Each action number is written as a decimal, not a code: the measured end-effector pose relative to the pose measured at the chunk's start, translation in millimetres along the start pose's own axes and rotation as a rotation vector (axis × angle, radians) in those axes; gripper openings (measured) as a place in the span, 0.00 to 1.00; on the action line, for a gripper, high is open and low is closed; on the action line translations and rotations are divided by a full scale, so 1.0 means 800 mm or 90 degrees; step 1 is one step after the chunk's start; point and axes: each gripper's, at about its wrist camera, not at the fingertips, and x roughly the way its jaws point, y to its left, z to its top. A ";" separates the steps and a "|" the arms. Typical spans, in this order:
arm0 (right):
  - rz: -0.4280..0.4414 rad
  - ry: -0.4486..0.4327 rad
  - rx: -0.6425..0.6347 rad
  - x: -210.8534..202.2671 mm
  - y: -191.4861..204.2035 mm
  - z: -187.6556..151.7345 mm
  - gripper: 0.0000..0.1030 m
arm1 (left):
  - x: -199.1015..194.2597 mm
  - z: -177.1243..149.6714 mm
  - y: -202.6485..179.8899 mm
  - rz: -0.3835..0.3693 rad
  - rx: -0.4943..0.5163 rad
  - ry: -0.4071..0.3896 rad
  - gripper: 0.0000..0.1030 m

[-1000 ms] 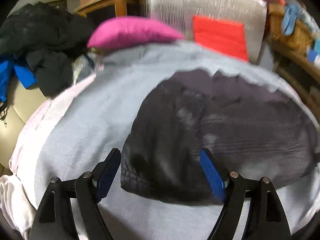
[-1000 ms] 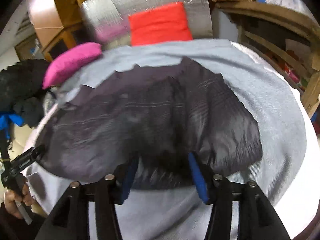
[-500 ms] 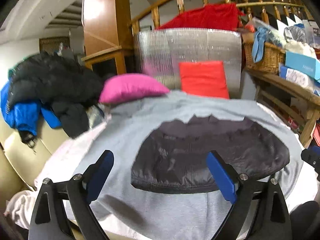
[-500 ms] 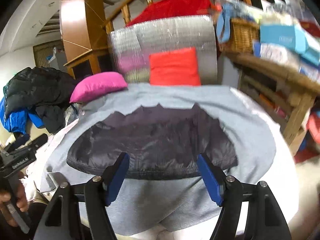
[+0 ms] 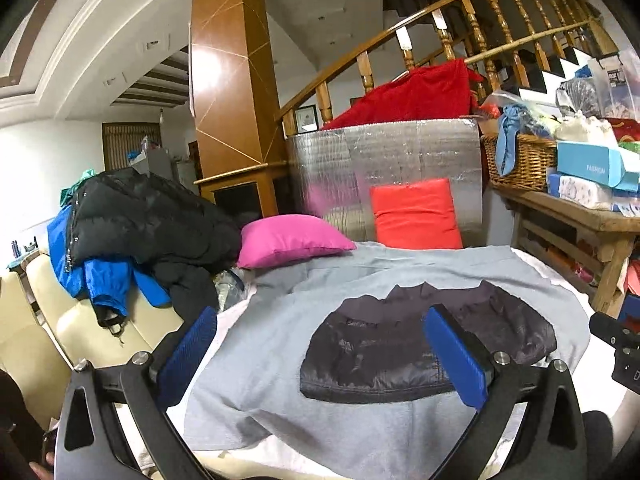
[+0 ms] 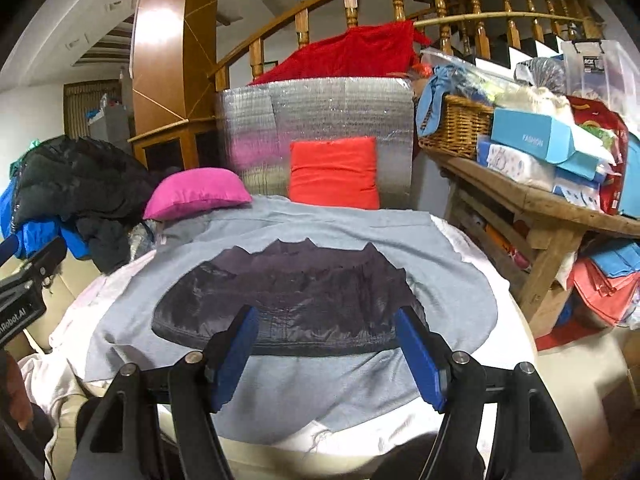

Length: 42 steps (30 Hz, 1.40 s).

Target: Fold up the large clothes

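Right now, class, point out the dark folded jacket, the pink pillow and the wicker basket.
dark folded jacket point(image 6: 304, 300), right wrist view, middle of its top.
pink pillow point(image 5: 292, 240), left wrist view, its centre.
wicker basket point(image 6: 456, 124), right wrist view, front wall.

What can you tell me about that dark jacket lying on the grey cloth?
The dark jacket looks thin, shiny and quilted, dark grey to purplish. It lies flat in a folded bundle, its straight stitched hem towards the cameras and a jagged, crumpled edge on the far side. It rests in the middle of the grey cloth, which is all that touches it. Neither gripper holds it.
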 end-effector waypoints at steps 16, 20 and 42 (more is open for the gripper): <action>-0.011 -0.028 -0.011 -0.052 0.043 0.012 0.72 | -0.045 0.009 0.038 0.013 -0.029 -0.023 1.00; -0.009 -0.034 -0.018 -0.060 0.049 0.014 0.72 | -0.054 0.011 0.048 0.021 -0.039 -0.031 1.00; 0.005 -0.074 -0.036 -0.102 0.063 0.029 0.72 | -0.092 0.027 0.074 0.024 -0.051 -0.067 1.00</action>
